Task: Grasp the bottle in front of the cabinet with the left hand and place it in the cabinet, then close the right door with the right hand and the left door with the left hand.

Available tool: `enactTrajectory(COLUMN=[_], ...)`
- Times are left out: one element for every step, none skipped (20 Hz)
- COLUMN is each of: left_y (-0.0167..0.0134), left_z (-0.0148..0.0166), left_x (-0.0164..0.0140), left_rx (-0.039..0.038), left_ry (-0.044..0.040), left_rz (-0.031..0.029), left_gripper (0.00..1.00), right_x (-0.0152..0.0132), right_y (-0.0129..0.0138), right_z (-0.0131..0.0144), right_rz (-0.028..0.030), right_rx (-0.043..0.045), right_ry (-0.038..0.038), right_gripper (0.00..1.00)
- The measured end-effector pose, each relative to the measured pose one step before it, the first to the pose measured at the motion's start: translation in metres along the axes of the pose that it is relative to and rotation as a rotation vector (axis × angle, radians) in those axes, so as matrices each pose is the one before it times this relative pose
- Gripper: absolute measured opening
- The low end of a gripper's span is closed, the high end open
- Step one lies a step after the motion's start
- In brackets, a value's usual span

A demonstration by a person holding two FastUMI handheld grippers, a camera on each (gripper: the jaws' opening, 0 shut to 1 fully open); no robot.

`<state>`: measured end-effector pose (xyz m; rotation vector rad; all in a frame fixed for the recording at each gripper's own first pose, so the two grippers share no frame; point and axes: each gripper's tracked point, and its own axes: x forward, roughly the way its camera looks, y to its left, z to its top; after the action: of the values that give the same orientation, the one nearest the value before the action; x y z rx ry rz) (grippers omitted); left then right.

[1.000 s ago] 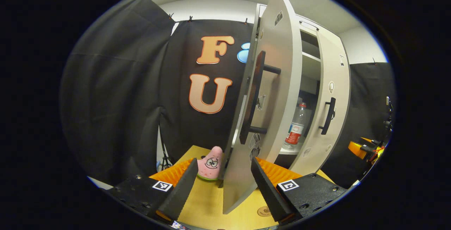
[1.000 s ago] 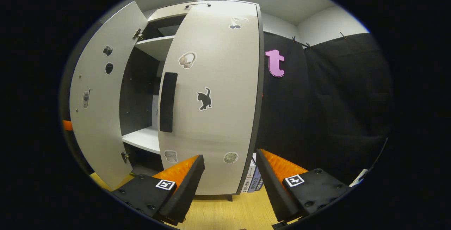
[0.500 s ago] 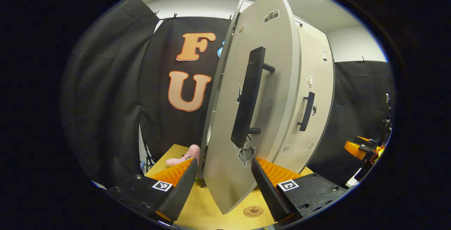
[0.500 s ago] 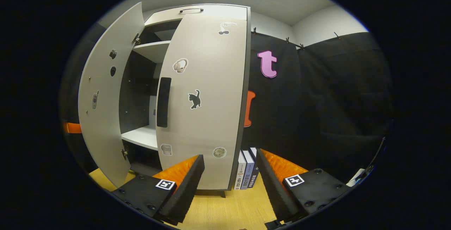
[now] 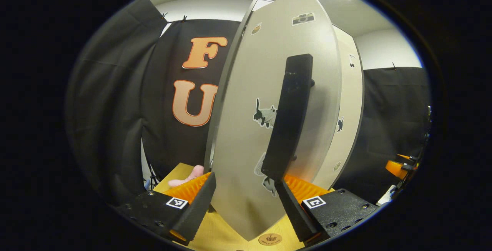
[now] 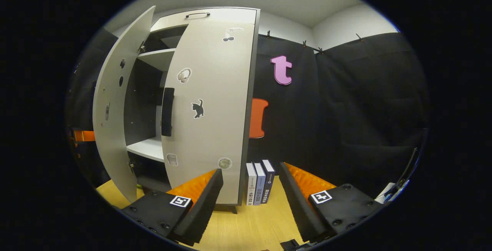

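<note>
Ribbed pads seen on left gripper [image 5: 246,201], jaws spread wide, left door [image 5: 265,135] standing between fingers; contact cannot be told. Black handle [image 5: 290,116] just beyond right finger. Right gripper [image 6: 250,201] spread wide, nothing held, near right door [image 6: 211,108], shut. Left door partly open. Books [image 6: 259,182] beside cabinet [image 6: 150,149] on wooden table [image 6: 253,228]. Bottle hidden.
</note>
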<state>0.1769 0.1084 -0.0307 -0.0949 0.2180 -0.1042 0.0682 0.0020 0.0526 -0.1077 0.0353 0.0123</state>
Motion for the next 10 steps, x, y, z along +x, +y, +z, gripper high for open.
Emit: enactTrajectory(left_y=[-0.00100,-0.00349,-0.00506,-0.00582,-0.00485,-0.00382,-0.00227,-0.00318,-0.00135,-0.00323], left_z=[-0.00114,-0.00162,-0.00220,-0.00032,-0.00034,-0.00164,-0.00154,-0.00217,-0.00706,-0.00506], left_x=[0.00931,0.00495,0.00460,0.00433,0.00912,0.01011,0.01345,0.01013,0.00664,0.00429], left_rx=[-0.00659,-0.00666,-0.00498,0.00048,0.00400,0.00762,0.00978,0.00435,0.00138,-0.00548], left_ry=[0.00130,0.00016,-0.00138,-0.00313,-0.00415,-0.00355,0.00072,0.00353,0.01503,0.01006], left_rz=[-0.00992,-0.01157,-0.01858,-0.01587,-0.01186,-0.01221,-0.01169,-0.00556,0.00075,-0.01085], left_gripper=[0.94,0.94,0.94,0.94,0.94,0.94,0.94,0.94,0.94,0.94], right_x=[-0.00155,-0.00105,-0.00172,-0.00081,-0.00116,-0.00103,-0.00094,-0.00173,-0.00177,-0.00142], right_y=[-0.00422,-0.00423,-0.00370,-0.00334,-0.00276,-0.00293,-0.00208,-0.00268,-0.00216,-0.00168], right_z=[0.00062,0.00046,0.00047,0.00045,-0.00014,0.00028,0.00033,-0.00008,-0.00062,-0.00095], right_rz=[-0.00779,-0.00839,-0.00889,-0.00725,-0.00588,-0.00460,-0.00372,-0.00440,-0.00459,-0.00368], right_rx=[0.00049,-0.00068,-0.00155,-0.00098,-0.00102,-0.00149,-0.00337,-0.00456,-0.00464,-0.00333], right_ry=[-0.00041,-0.00184,-0.00207,-0.00289,-0.00163,-0.00218,-0.00189,-0.00175,-0.00062,-0.00087], right_gripper=[0.88,0.88,0.88,0.88,0.88,0.88,0.88,0.88,0.88,0.88])
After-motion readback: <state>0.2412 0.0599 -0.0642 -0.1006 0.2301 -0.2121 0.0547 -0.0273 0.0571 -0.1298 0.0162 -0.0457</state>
